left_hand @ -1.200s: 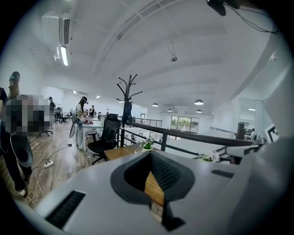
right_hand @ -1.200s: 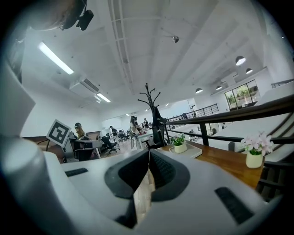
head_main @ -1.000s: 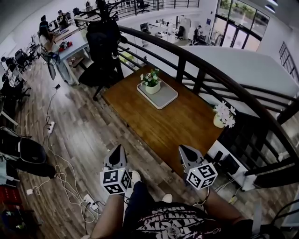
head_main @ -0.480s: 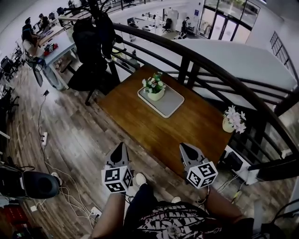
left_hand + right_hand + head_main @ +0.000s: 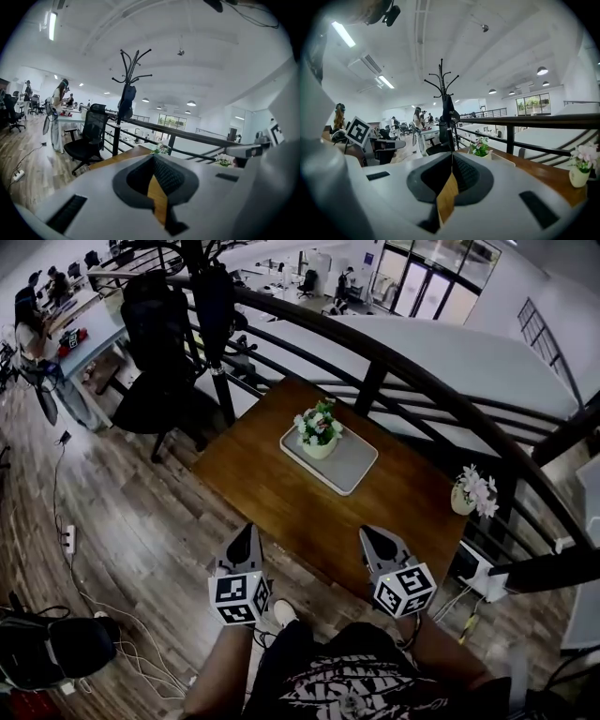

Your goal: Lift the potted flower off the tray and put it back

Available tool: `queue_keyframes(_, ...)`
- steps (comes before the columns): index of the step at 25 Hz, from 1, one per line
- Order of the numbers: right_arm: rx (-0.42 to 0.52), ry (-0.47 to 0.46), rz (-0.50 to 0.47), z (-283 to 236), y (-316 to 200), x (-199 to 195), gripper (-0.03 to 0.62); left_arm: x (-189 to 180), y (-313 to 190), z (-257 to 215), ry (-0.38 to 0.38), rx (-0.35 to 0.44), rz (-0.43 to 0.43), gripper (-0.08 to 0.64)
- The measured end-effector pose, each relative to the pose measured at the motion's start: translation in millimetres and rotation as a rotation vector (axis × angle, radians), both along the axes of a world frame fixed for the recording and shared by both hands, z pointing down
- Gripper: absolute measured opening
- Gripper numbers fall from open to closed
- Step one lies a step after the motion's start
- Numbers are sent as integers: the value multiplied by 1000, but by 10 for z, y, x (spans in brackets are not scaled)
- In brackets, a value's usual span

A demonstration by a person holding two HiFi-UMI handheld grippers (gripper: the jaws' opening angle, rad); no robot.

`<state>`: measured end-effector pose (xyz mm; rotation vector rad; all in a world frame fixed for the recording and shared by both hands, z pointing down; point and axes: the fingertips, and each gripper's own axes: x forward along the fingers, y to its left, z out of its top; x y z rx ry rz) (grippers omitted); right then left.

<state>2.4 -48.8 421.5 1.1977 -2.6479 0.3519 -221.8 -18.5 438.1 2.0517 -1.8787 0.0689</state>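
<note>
1. Since the person has stepped closer, the table (image 5: 281,493) lies just ahead.
2. Its tray (image 5: 354,468) sits toward the tabletop's far edge.
3. The potted flower (image 5: 319,430) stands at the tray's left corner, unlifted.
4. Left gripper (image 5: 247,531) and right gripper (image 5: 368,533): jaws together, empty.

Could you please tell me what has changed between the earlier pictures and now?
The person has stepped toward the table, carrying the left gripper and right gripper forward side by side, so both are nearer to it. Nothing was taken hold of or let go: both pairs of jaws stay shut and empty. The potted flower still stands on the tray, and the second flower pot remains at the table's right corner.
</note>
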Motion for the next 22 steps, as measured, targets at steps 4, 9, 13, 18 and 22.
queue_keyframes(4, -4, 26, 32, 2, -101, -35, 0, -28, -237, 53, 9, 11, 38, 8)
queue_keyframes(9, -12, 15, 72, 28, -270, -3, -1, 56, -552, 145, 9, -7, 91, 8)
queue_keyframes(13, -29, -10, 98, 162, -474, -2, -2, 110, -863, 266, -19, -27, 136, 8)
queue_keyframes(18, -51, -38, 115, 359, -791, -4, -2, 253, -1315, 516, -38, -51, 197, 8)
queue_keyframes(22, -82, -37, 112, 537, -1113, -4, -2, 408, -1771, 711, -64, -64, 240, 8)
